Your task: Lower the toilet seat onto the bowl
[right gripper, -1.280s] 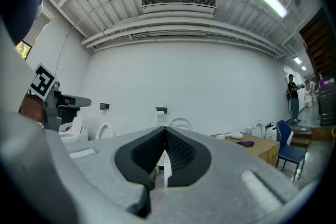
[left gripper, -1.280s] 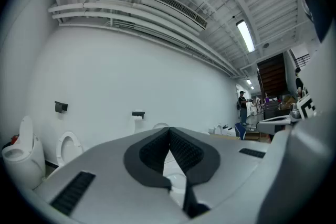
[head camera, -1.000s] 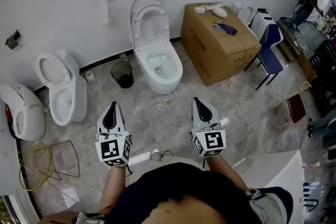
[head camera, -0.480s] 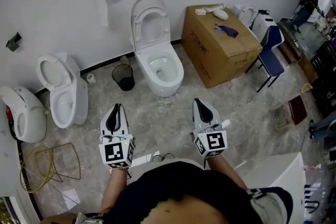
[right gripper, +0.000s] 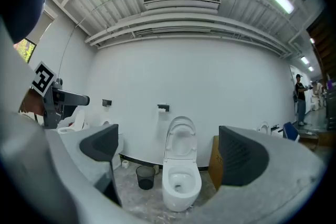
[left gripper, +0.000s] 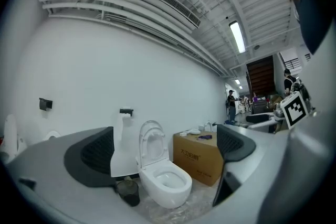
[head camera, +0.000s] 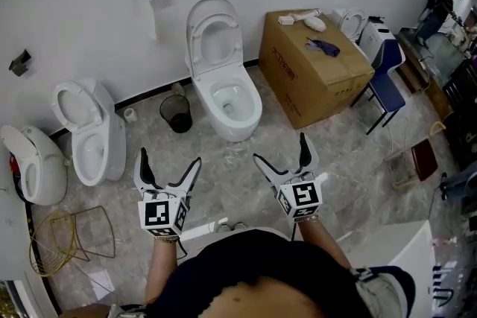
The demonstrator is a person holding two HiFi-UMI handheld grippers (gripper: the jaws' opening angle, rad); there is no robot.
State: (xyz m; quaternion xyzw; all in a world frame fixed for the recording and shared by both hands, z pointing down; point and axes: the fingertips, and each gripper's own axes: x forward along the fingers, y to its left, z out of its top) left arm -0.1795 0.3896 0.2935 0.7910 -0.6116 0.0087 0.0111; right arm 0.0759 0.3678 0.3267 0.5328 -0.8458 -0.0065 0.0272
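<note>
A white toilet stands against the back wall, its seat (head camera: 213, 33) and lid raised upright above the bowl (head camera: 232, 104). My left gripper (head camera: 170, 159) and right gripper (head camera: 279, 147) hover side by side over the marble floor, well short of the toilet. Both have their jaws opening, spread wide, with nothing between them. In the left gripper view the raised seat (left gripper: 151, 141) and bowl (left gripper: 167, 186) show beyond the left gripper (left gripper: 164, 152). In the right gripper view the seat (right gripper: 181, 141) and bowl (right gripper: 181, 186) sit centred beyond the right gripper (right gripper: 170, 152).
A black waste bin (head camera: 178, 112) stands left of the toilet, a large cardboard box (head camera: 313, 63) right of it. Two more toilets (head camera: 86, 130) line the left wall. A blue chair (head camera: 384, 82) is at the right, a wire rack (head camera: 67, 234) at lower left.
Both grippers' jaws have gone from shut to wide open. The hands stay in about the same place in front of the toilet.
</note>
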